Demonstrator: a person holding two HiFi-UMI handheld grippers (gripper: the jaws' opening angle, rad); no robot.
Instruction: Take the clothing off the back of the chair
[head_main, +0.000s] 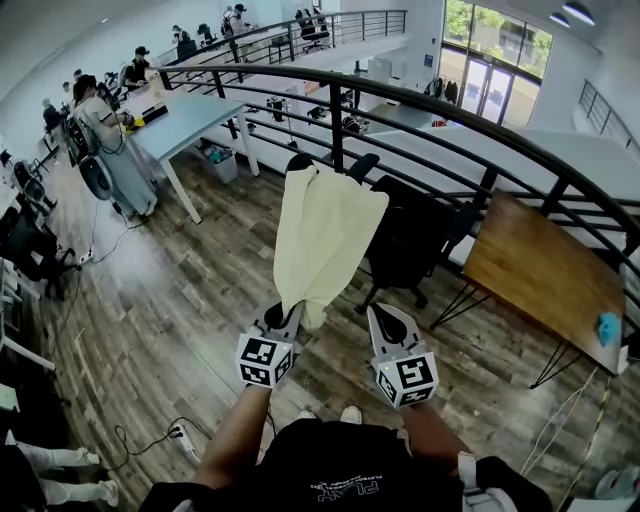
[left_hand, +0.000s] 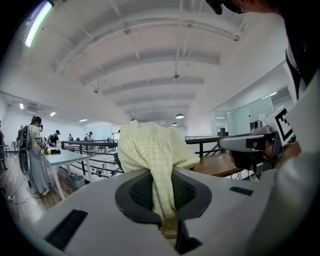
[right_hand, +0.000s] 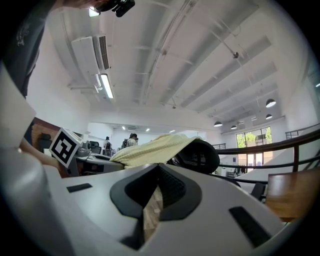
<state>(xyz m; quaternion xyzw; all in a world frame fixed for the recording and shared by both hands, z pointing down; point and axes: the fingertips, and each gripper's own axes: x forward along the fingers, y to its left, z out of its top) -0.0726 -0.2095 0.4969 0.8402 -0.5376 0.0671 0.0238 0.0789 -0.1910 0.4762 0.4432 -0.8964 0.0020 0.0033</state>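
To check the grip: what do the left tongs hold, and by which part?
The left tongs pinch the pale yellow garment by its bunched lower end; the right tongs hold nothing.

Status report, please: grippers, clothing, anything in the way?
Left gripper shut on pale yellow garment, lower end. Right gripper closed, empty. Garment's top draped over office chair back. Nothing in the way.

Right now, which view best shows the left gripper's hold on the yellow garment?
The left gripper view: the garment runs down between the left gripper's closed jaws. The head view shows it stretched from the chair to that gripper; the right gripper view shows it only draped over the chair back.
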